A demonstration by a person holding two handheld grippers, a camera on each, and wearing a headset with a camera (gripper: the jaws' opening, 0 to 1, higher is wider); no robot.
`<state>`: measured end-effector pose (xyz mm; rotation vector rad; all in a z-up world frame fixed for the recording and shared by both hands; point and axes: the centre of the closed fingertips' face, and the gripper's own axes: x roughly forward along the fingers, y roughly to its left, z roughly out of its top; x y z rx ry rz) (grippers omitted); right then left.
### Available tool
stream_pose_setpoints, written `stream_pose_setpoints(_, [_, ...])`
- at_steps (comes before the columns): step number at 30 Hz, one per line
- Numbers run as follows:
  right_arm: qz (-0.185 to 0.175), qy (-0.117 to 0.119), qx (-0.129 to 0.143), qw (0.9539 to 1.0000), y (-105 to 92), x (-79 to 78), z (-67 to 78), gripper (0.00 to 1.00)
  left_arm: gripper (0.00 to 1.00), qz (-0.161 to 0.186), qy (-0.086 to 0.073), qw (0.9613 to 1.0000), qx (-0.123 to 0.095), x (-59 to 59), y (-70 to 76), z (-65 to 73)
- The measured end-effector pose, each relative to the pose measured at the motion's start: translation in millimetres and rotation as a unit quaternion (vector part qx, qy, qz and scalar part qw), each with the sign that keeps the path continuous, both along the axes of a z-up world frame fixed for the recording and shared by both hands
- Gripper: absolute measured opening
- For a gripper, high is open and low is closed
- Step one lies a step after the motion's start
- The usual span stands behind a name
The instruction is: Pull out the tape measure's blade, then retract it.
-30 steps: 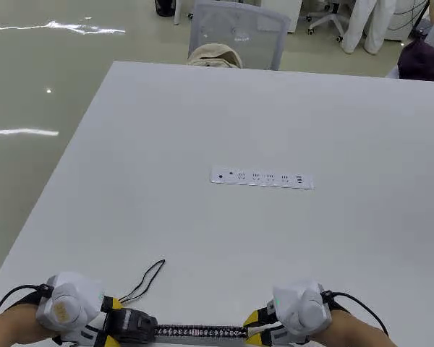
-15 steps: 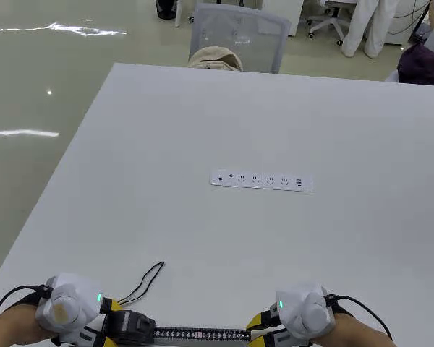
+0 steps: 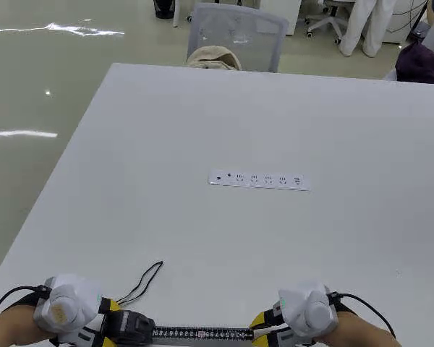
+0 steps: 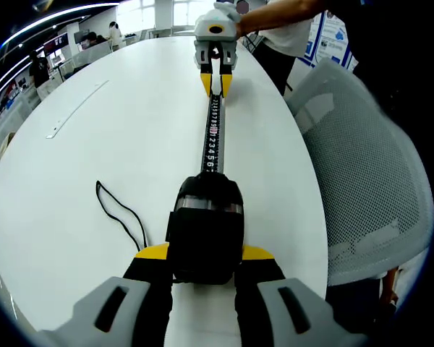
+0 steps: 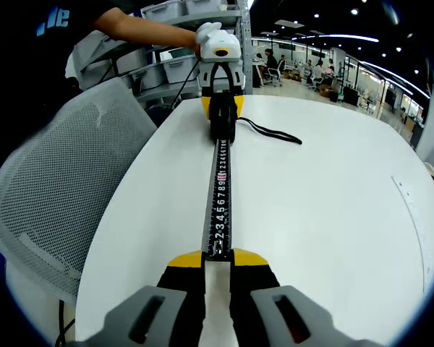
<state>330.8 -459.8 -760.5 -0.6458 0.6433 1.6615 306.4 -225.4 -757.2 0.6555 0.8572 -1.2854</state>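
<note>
L: left gripper (image 4: pixel 206 251) fingers clamping tape measure case (image 4: pixel 205 220), counter (image 3: pixel 275 116) near edge | R: right gripper (image 5: pixel 217 257) fingers pinching blade (image 5: pixel 219 191) tip | judging: best drawing right, in line with case, flat, no twisting

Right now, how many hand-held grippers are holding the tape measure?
2. The left hand-held gripper clamps the tape measure's case; the right hand-held gripper pinches the tip of the blade.
</note>
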Motion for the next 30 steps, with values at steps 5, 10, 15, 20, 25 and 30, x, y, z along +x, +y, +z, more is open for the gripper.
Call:
stream_pose_setpoints(5, [-0.001, 0.0, -0.002, 1.0, -4.3, 0.3, -1.1, 0.09, 0.29, -0.001, 0.001, 1.0, 0.001, 0.4, 0.0, 0.0])
stream_pose_setpoints(10, [-0.001, 0.0, -0.005, 1.0, -7.2, 0.6, 0.3, 0.09, 0.29, -0.002, 0.001, 1.0, 0.0, 0.3, 0.0, 0.3])
stream_pose_setpoints(15, [-0.002, -0.001, -0.007, 1.0, -10.0, 3.0, -0.1, 0.09, 0.29, 0.0, 0.001, 1.0, 0.0, 0.0, -0.5, 1.1])
stream_pose_setpoints(20, [-0.001, -0.001, -0.009, 1.0, -12.1, 3.1, 1.3, 0.09, 0.29, 0.0, 0.001, 1.0, 0.0, 0.0, -0.4, 1.2])
stream_pose_setpoints(25, [-0.001, -0.002, -0.011, 0.9999, -15.8, 2.3, 1.0, 0.09, 0.29, -0.001, 0.001, 1.0, 0.0, 0.4, -0.1, 0.3])
stream_pose_setpoints(30, [-0.003, -0.001, -0.014, 0.9999, -20.3, 1.9, 0.2, 0.09, 0.29, -0.001, 0.002, 1.0, 0.0, 0.4, -0.2, -0.1])
